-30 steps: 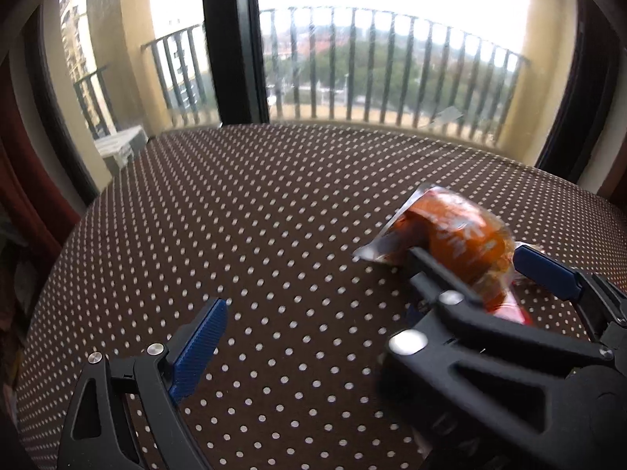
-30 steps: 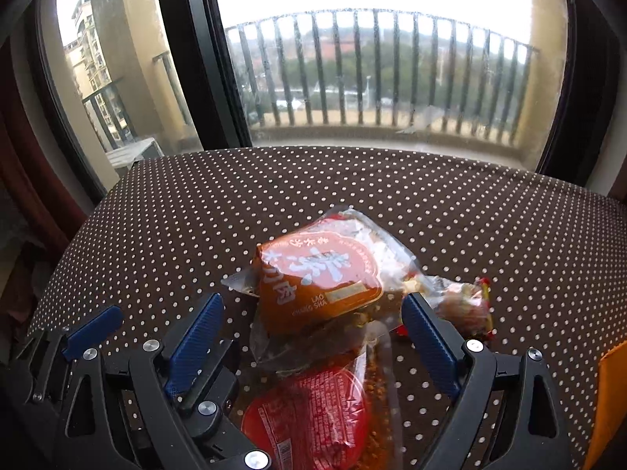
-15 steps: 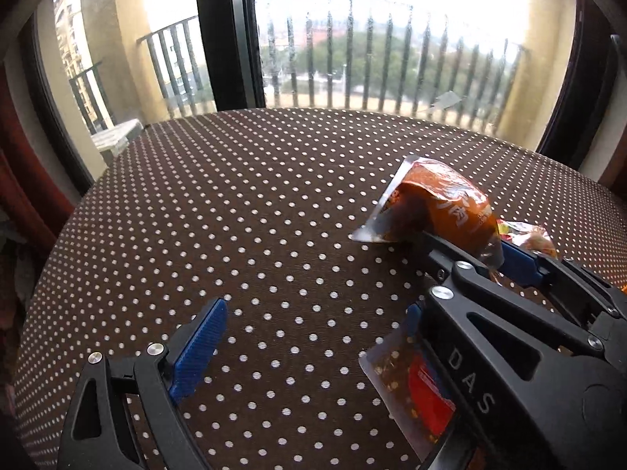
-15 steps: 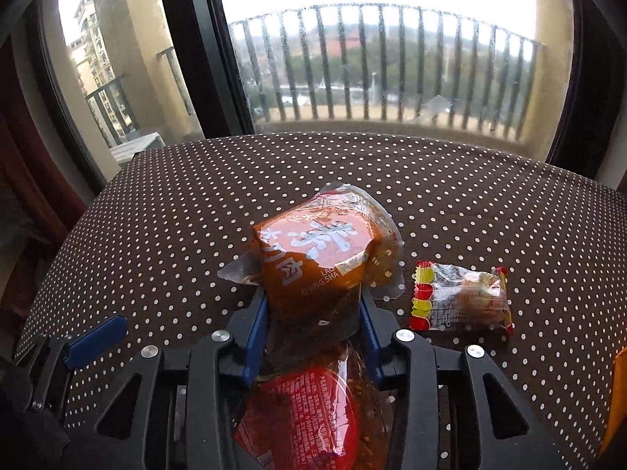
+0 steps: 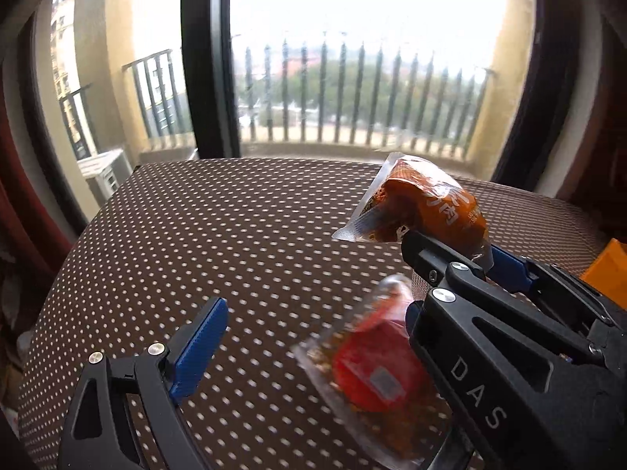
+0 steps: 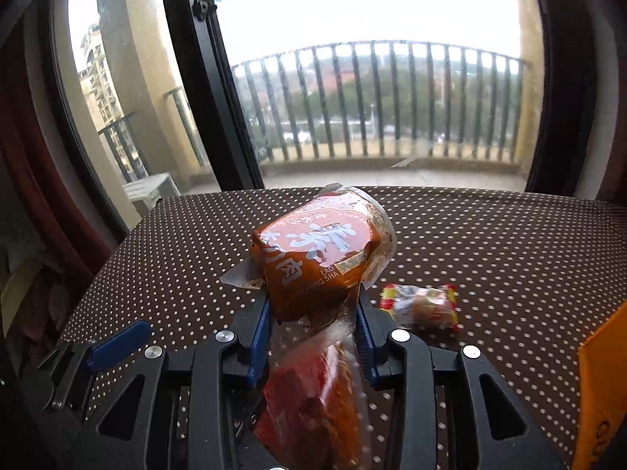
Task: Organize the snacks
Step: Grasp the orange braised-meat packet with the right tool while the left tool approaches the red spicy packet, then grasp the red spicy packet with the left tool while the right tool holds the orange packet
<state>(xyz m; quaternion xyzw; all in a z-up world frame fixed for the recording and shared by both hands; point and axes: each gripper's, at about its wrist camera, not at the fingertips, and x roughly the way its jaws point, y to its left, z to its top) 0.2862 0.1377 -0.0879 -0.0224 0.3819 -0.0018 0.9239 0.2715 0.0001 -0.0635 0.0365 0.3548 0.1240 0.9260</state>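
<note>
1. Our right claw [image 6: 313, 337] is clenched on the orange snack packet [image 6: 317, 258]; its jaws have just been closing, and the blue pads now pinch the packet's lower end, so the printed face stands up ahead of the claw and off the desk [image 6: 490, 258].
2. We judge the low pinch is there to lift this packet away from the ones around it for sorting.
3. Directly beneath the right claw lies the red snack packet [image 6: 309, 403], blurred; just to the claw's right sits a small yellow-edged packet [image 6: 423, 305] on the dotted cloth.
4. Further right, at the frame's edge, an orange box [image 6: 603, 384] shows; it may be the sorting spot, though we cannot tell.
5. Our left claw [image 5: 352, 309] stands released, jaws wide, gripping nothing, just left of the right claw.
</note>
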